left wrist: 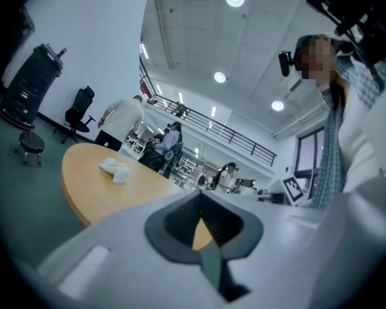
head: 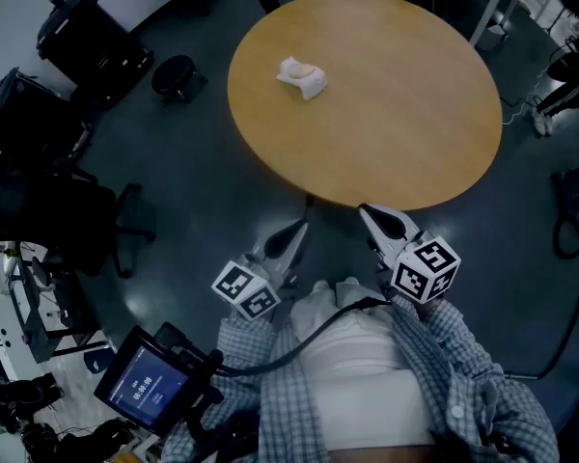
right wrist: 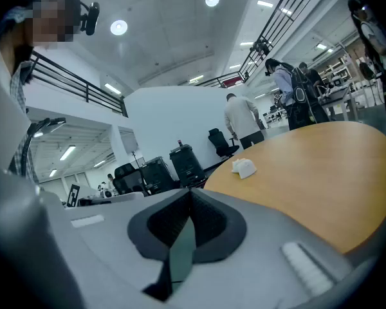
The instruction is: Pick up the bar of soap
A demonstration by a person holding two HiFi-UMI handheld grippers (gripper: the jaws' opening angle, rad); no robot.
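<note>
The bar of soap [head: 301, 75] is a small pale lump resting in a white holder on the far left part of the round wooden table [head: 396, 114]. It also shows small and distant as the soap [left wrist: 116, 170] in the left gripper view and the soap [right wrist: 244, 167] in the right gripper view. My left gripper [head: 301, 226] is held close to the body, short of the table's near edge, jaws together and empty [left wrist: 200, 192]. My right gripper [head: 365, 208] sits beside it, tip at the table's rim, jaws also closed on nothing [right wrist: 190, 190].
Black office chairs [head: 48, 210], a round stool [head: 177, 73] and a black case [head: 87, 32] stand on the floor to the left. A lit tablet [head: 145, 384] hangs by my left hip. People [left wrist: 122, 121] stand beyond the table [right wrist: 241, 118].
</note>
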